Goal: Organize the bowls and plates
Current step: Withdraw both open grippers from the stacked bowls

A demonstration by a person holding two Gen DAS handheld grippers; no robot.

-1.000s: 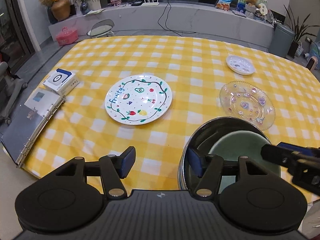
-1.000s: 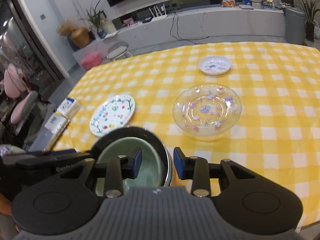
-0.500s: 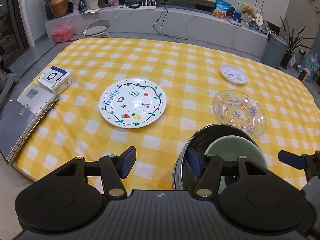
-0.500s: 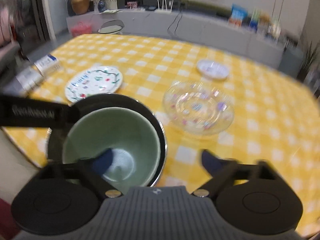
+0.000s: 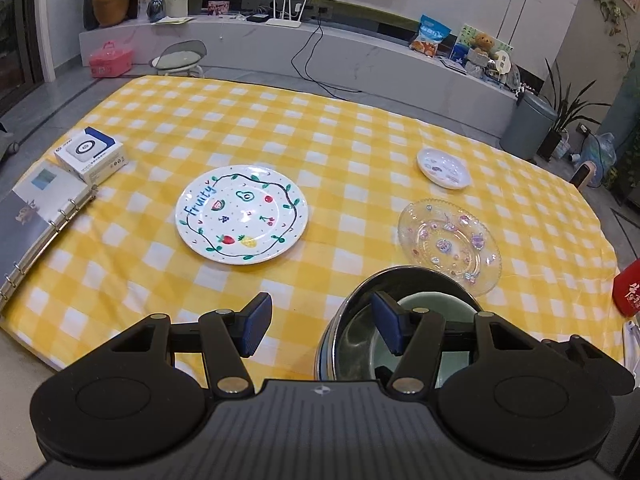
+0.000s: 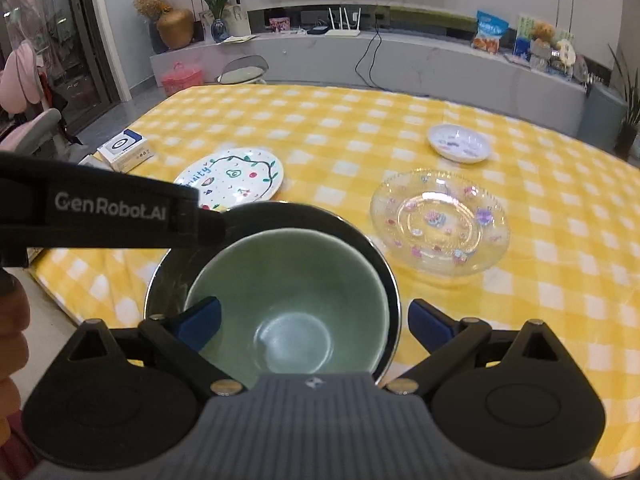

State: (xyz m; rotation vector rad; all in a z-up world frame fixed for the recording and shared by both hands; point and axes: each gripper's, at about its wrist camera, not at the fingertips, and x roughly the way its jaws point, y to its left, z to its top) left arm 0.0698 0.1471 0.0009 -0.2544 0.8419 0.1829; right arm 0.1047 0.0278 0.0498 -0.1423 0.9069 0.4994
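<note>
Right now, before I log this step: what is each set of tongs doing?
Left tongs: open, holding nothing.
Right tongs: just opened wide, astride the green bowl, not gripping.

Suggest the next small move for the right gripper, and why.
Probably lift the right gripper clear: it is open, the green bowl already sits nested in the steel bowl, and three plates remain unstacked.

A: Tablecloth (image 5: 360, 128)?
B: Yellow-and-white check.
A: Large plate (image 5: 241, 213)?
B: White, with a dark vine border, green leaves, small fruits and blue "Fruity" lettering.
A: Glass plate (image 6: 440, 222)?
B: Clear, dotted with pink and purple motifs.
A: Small dish (image 6: 459, 143)?
B: White, purple markings.
A: Nested bowls?
B: Pale green bowl (image 6: 288, 304) inside a silver steel bowl (image 6: 376, 256).
</note>
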